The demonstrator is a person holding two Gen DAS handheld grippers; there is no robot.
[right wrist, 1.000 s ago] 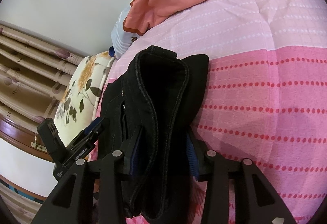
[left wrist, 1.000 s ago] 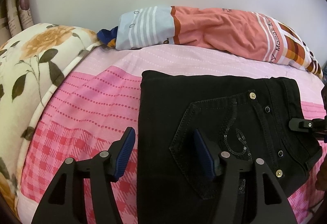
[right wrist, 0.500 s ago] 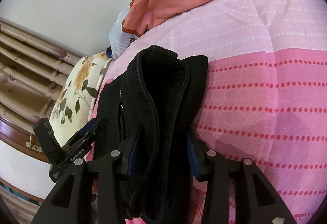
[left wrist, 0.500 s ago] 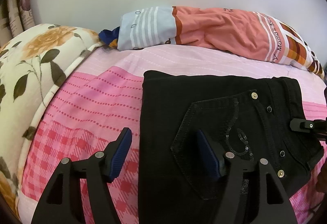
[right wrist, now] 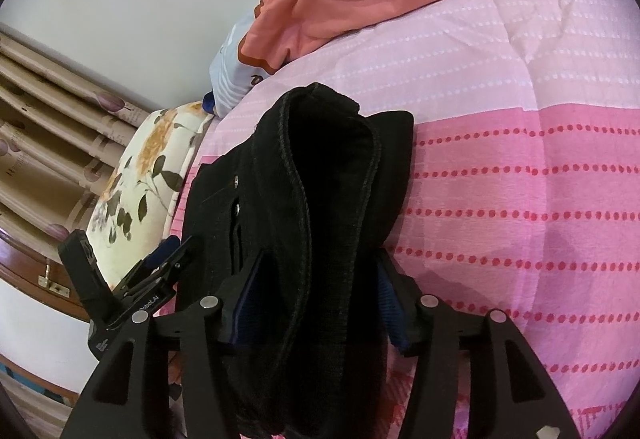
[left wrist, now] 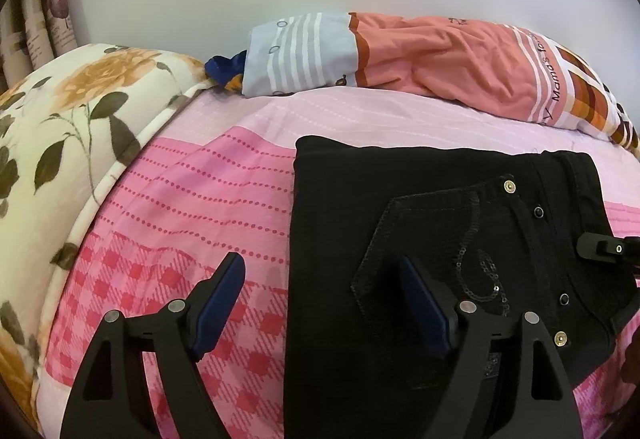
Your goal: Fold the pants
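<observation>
Black pants (left wrist: 420, 215) lie folded on the pink bed, back pocket with sequins and studs facing up. My left gripper (left wrist: 320, 299) is open above the pants' left edge, one finger over the sheet, one over the pocket, holding nothing. My right gripper (right wrist: 316, 295) is shut on the thick waistband end of the pants (right wrist: 332, 175), which bulges up between the fingers. The right gripper also shows at the right edge of the left wrist view (left wrist: 604, 249). The left gripper also shows at the lower left of the right wrist view (right wrist: 160, 267).
A pink checked and dotted bedsheet (left wrist: 192, 207) covers the bed. A floral pillow (left wrist: 60, 127) lies at the left. A salmon and striped bundle (left wrist: 420, 55) lies along the white wall. Curtains (right wrist: 48, 111) and a wooden edge (right wrist: 24, 271) stand beyond the pillow.
My left gripper has drawn back slightly and stays open. My right gripper keeps its hold on the waistband, and its view has shifted slightly.
</observation>
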